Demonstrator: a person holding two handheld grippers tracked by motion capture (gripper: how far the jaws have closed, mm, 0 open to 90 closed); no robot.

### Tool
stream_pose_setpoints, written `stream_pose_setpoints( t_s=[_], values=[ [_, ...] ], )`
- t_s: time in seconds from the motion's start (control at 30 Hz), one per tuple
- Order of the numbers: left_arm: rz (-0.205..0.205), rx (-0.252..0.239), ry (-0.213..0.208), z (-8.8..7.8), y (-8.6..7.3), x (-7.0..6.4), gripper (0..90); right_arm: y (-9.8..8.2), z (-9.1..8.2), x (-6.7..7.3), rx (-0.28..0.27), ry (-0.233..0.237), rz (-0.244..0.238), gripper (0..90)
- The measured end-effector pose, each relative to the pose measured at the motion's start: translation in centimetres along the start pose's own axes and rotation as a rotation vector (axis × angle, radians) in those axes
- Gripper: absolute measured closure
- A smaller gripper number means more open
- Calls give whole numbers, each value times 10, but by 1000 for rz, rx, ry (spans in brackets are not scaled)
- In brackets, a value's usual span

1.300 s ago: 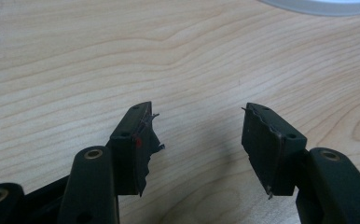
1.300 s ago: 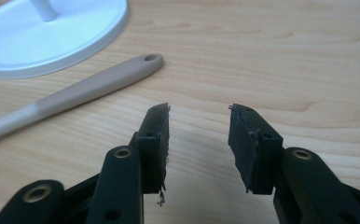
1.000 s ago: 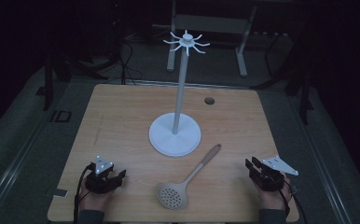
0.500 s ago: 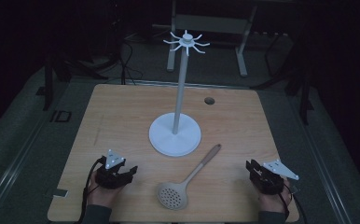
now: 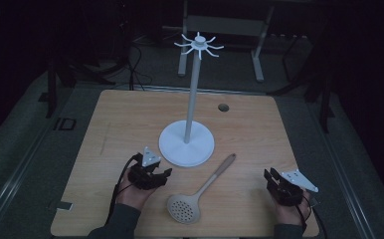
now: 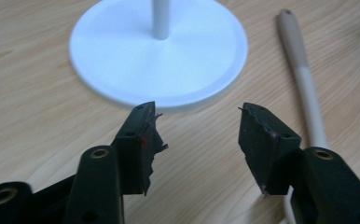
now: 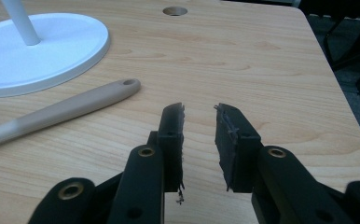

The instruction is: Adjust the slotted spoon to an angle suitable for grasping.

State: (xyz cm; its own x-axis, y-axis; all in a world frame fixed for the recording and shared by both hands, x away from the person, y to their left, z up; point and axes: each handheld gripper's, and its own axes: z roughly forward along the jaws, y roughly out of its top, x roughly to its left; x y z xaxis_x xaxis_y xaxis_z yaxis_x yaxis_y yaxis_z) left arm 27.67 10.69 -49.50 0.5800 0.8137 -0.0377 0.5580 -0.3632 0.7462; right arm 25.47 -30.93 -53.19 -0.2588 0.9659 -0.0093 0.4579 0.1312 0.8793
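From above, the whole wooden table (image 5: 130,119) is laid out: a white stand (image 5: 186,144) with a round base, a tall pole and a crown of hooks at the top, and in front of it a slotted spoon (image 5: 200,190) lying flat on the wood between the two hands. Its perforated bowl sits toward the person, near the front edge; its long axis runs on a diagonal, handle pointing away and to the right, the tip ending just beside the stand's base. The left gripper (image 5: 164,174) is just beside the base and near the spoon's bowl, touching neither as far as I can see; the right gripper (image 5: 270,178) is well apart, near the table's right front corner.

The left gripper view brings what the overhead cannot: the left gripper (image 6: 197,116) has its jaws spread wide with bare wood between them (they have just been closing a little). The base (image 6: 158,51) is straight ahead, and the handle (image 6: 304,79), beige at the tip and paler further down, passes to the right of the jaws.

In the right gripper view, the right gripper (image 7: 199,108) stands open with a narrower gap, holding nothing. Here the handle's hanging hole (image 7: 130,82) is plain, and a round hole (image 7: 175,10) in the tabletop beyond.
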Motion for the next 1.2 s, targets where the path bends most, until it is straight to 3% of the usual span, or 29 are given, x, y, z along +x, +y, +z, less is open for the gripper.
stream_pose_setpoints(
  t_s=[0.13, 0.33, 0.63, 0.67, 1.2],
  values=[
    [25, 2, -15, 7, 13, -11, 502, 0, 0, 0, 0, -7, -10, 705],
    [31, 6, -33, 17, 28, -23, 502, -1, 0, 0, -1, -12, -5, 700],
    [61, 61, -33, 35, 45, -37, 508, -1, 1, 0, 2, -17, -14, 689],
    [75, 84, -25, 41, 50, -41, 508, -1, 0, 0, 2, -19, -11, 689],
    [126, 172, -54, 76, 64, -68, 511, -2, -2, -4, -9, -28, -2, 681]
  ],
)
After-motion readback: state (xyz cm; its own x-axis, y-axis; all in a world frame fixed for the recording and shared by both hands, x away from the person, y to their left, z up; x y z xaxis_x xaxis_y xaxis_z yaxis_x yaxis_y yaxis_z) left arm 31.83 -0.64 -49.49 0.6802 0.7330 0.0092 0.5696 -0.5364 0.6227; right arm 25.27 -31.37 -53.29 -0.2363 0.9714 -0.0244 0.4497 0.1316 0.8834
